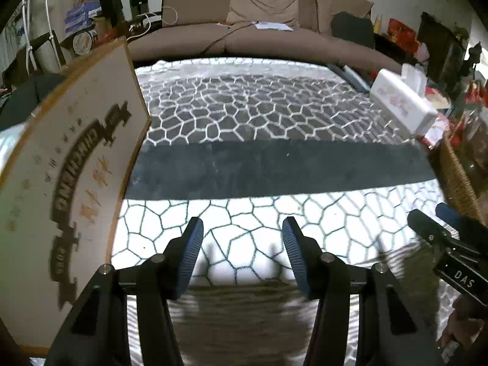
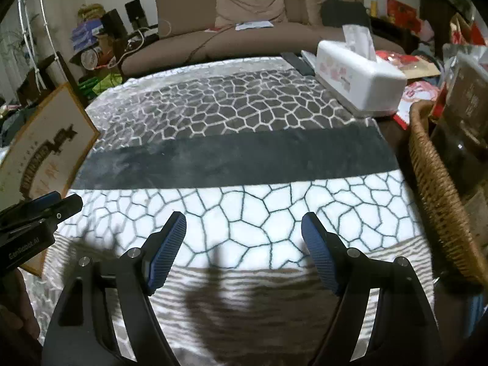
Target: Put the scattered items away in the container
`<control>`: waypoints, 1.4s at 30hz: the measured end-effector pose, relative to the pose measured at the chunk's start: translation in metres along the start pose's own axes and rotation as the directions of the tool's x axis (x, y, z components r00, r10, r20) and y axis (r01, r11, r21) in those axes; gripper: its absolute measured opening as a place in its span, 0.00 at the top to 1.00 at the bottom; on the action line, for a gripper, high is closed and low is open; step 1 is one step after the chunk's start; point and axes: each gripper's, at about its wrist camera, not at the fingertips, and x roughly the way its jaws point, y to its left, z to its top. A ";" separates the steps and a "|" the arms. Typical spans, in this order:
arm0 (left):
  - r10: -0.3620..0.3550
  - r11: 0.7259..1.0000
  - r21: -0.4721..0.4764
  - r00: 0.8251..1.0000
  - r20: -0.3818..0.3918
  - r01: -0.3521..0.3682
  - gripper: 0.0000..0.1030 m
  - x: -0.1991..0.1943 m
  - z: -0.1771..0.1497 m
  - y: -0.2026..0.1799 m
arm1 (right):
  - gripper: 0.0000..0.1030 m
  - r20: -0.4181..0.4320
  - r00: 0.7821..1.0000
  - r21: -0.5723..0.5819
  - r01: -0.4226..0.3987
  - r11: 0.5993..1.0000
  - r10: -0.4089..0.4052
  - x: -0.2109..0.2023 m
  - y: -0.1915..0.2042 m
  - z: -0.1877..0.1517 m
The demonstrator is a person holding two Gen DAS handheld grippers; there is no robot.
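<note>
One brown sofa (image 2: 259, 9) is spanning the far side of the room, with papers lying on its seat. One patterned blanket (image 2: 244, 158) is covering the work surface in front of it, showing a grey honeycomb band, a plain dark stripe, a white cracked-line band and a brown striped band nearest the cameras. Its middle is lying bare, giving both tools open room; the crowding is sitting at the edges.

One framed board (image 1: 61, 183) is leaning at the left edge, its banner lettering too blurred to read. One wicker basket (image 2: 439, 201), the only container in view, is standing at the right edge with its rim just beside the blanket. One white tissue box (image 2: 357, 76) with pink print is resting at the far right corner, a tissue sticking up from it.

Two grippers are hovering over the near bands. The left gripper (image 1: 242, 244) is holding its blue pads apart with nothing between them. The right gripper (image 2: 244, 238) is standing wider, likewise holding nothing. Seen from the left camera, the right tool's body is reading "DAS"; from the right camera, the left tool's body is reading "GenRobot.AI".
</note>
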 end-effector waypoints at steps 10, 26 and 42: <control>0.026 0.999 0.020 0.999 -0.047 -0.025 0.48 0.047 -0.014 -0.010 | 0.25 -0.046 0.997 0.011 0.068 0.998 -0.067 0.046 -0.013 -0.019; 0.100 0.992 -0.076 0.995 -0.021 -0.102 0.00 0.066 -0.019 0.000 | 0.00 -0.076 0.989 -0.009 0.129 0.992 -0.129 0.056 -0.014 -0.023; 0.097 0.992 -0.078 0.995 -0.022 -0.098 0.00 0.066 -0.018 0.000 | 0.00 -0.076 0.988 -0.012 0.132 0.991 -0.133 0.057 -0.013 -0.024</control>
